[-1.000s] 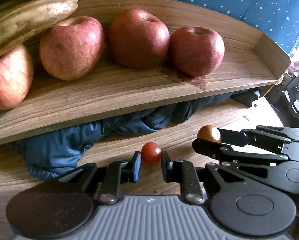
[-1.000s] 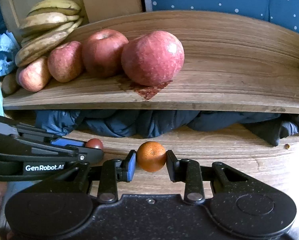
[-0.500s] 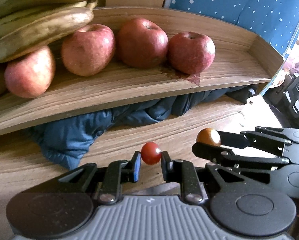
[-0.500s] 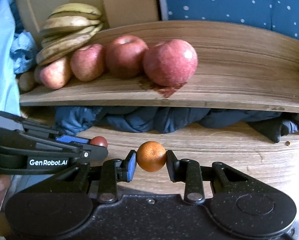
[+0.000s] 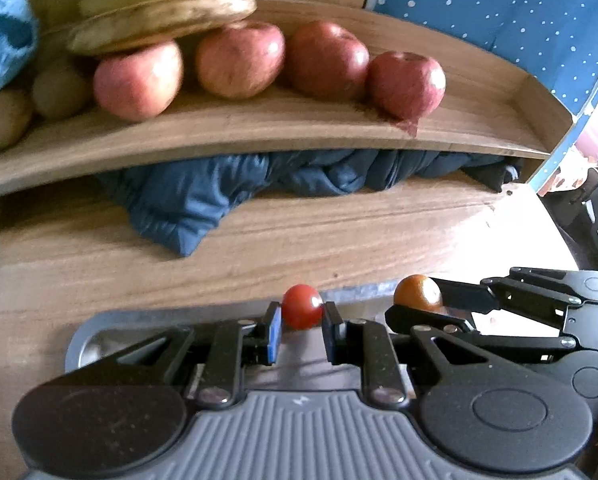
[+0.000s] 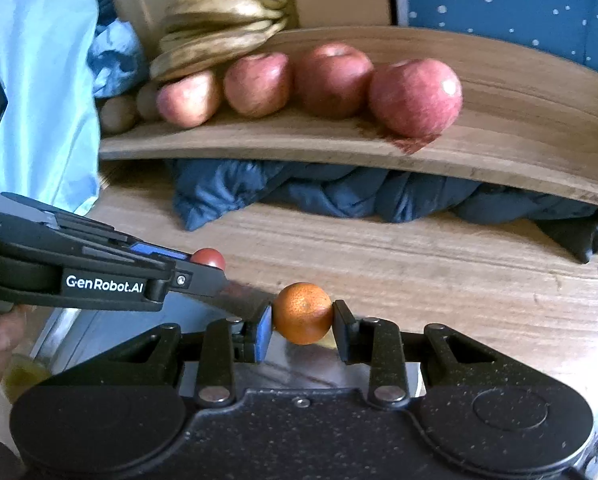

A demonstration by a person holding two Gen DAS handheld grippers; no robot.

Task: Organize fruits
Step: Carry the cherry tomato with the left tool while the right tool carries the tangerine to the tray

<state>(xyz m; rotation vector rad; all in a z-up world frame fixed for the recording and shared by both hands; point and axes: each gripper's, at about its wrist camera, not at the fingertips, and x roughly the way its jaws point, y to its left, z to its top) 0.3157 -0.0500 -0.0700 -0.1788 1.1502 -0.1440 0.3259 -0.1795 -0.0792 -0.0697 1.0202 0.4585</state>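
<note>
Your left gripper is pinching a cherry tomato across its middle, pads on opposite sides. It is thin-skinned and soft, I judge, so squeeze only enough to stop it rolling; it weighs almost nothing. Your right gripper is clamped the same way on a small mandarin, firmer and pebbly-skinned, likely less slippery and able to take more pressure. Both fruits hang just over the far edge of the metal tray. Beyond the tray lies bare wooden table, then a crumpled dark blue cloth. Above that cloth, well away from the tray, a wooden shelf carries four red apples, bananas and two brownish fruits, possibly kiwis.
</note>
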